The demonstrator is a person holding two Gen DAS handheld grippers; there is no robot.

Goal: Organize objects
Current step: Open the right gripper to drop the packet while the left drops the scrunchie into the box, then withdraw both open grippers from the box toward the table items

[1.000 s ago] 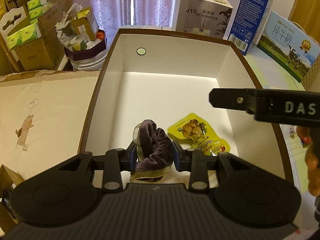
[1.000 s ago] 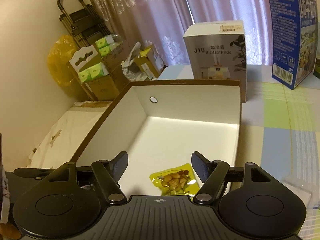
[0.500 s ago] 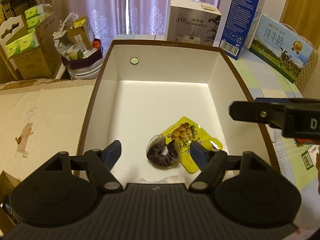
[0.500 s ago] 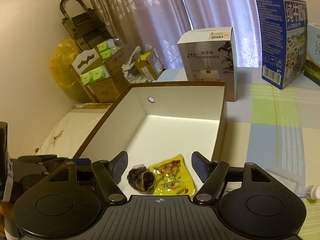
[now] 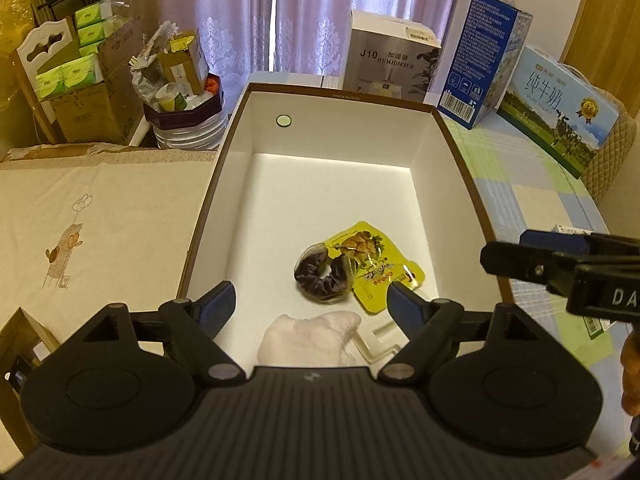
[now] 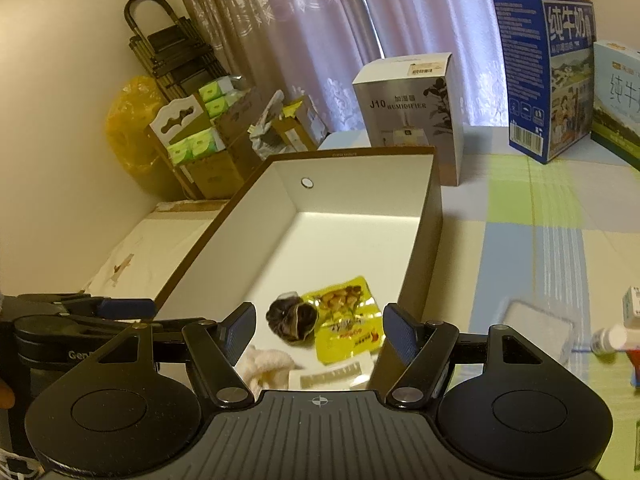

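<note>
The box (image 5: pixel 224 184) is your landmark: open-topped, white inside, its long axis running away from you toward the curtains. Everything sorted so far sits at its near end. The yellow snack pouch (image 5: pixel 376 268) lies flat by the right wall, long axis slanting from near-right to far-left. Touching the pouch's left edge is the dark scrunchie (image 5: pixel 322 280), a ring lying flat with its hole facing up, so it has no real long axis. Nearer you than both, against the near wall, is a white cloth (image 5: pixel 308 338), with a pale plastic piece (image 5: pixel 380 344) just right of it.

Your left gripper (image 5: pixel 311 300) hangs above the box's near end, its jaws opening wide with nothing pressed between them; the scrunchie lies just beyond and below the fingers.

Your right gripper (image 6: pixel 319 324) is half spread and empty, over the box's near right corner. Outside the box's right wall, on the checked cloth, a small white bottle (image 6: pixel 610 338) lies on its side, pointing leftward. I judge your right hand the nearer for it.
</note>
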